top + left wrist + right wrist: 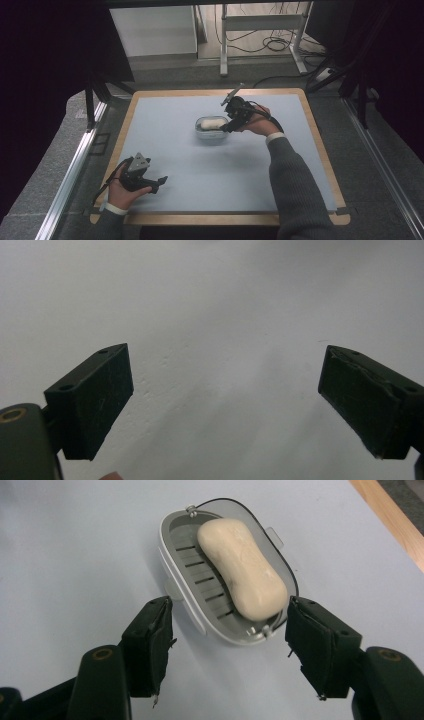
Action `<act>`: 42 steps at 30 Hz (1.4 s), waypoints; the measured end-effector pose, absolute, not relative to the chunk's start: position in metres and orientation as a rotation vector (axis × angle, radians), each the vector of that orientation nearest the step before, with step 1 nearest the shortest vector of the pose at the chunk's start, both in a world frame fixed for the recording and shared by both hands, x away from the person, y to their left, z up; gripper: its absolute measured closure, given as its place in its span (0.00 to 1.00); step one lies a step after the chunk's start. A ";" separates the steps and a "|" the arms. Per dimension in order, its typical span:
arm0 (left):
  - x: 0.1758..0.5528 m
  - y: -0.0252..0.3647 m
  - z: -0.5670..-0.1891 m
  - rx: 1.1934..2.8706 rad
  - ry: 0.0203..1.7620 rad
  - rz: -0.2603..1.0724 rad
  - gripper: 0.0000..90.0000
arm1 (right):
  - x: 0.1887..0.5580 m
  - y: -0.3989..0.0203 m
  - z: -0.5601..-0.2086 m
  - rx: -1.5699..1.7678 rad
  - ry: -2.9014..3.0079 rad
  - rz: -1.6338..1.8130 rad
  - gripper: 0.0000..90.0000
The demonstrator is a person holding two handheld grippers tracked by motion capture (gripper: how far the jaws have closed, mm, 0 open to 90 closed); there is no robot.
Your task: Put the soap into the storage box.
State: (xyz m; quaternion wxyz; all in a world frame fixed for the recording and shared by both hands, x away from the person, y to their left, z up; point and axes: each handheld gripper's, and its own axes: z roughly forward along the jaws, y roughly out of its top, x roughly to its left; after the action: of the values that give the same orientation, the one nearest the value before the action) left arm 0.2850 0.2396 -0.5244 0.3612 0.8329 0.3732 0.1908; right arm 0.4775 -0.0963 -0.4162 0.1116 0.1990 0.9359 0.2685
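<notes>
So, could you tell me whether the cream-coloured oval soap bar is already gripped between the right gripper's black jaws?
No, the cream-coloured oval soap bar lies in the grey slotted soap dish, while the right gripper stands open with its jaws either side of the dish's near end.

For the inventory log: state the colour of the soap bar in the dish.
Cream, off-white soap bar; clearest in the right gripper view.

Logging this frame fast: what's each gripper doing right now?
Left gripper: open, holding nothing, over the bare mat.
Right gripper: open, holding nothing, beside the soap dish.
</notes>
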 end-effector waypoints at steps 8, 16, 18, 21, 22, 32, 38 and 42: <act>0.284 0.238 -0.524 2.143 0.963 0.491 0.09 | 0.452 -0.128 -0.424 0.720 2.625 0.884 0.36; 0.284 0.237 -0.525 2.143 0.963 0.493 0.09 | 0.419 -0.168 -0.443 0.834 2.489 0.969 0.33; 0.284 0.236 -0.525 2.144 0.965 0.492 0.09 | 0.408 -0.182 -0.451 0.866 2.463 1.004 0.33; 0.284 0.236 -0.525 2.145 0.965 0.494 0.09 | 0.398 -0.192 -0.459 0.896 2.446 1.035 0.33; 0.284 0.236 -0.525 2.143 0.965 0.494 0.09 | 0.394 -0.197 -0.462 0.900 2.439 1.044 0.33; 0.284 0.236 -0.525 2.146 0.967 0.497 0.09 | 0.359 -0.225 -0.487 0.970 2.363 1.086 0.31; 0.284 0.235 -0.525 2.147 0.963 0.495 0.09 | 0.350 -0.234 -0.496 1.001 2.334 1.104 0.30; 0.284 0.236 -0.525 2.146 0.963 0.497 0.09 | 0.348 -0.236 -0.498 0.997 2.338 1.098 0.29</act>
State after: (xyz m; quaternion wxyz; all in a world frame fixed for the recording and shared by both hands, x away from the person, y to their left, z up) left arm 0.2843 0.2363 -0.5252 0.3603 0.8328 0.3735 0.1929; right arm 0.3483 -0.2358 -0.4981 0.1856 0.3538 0.8298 0.3896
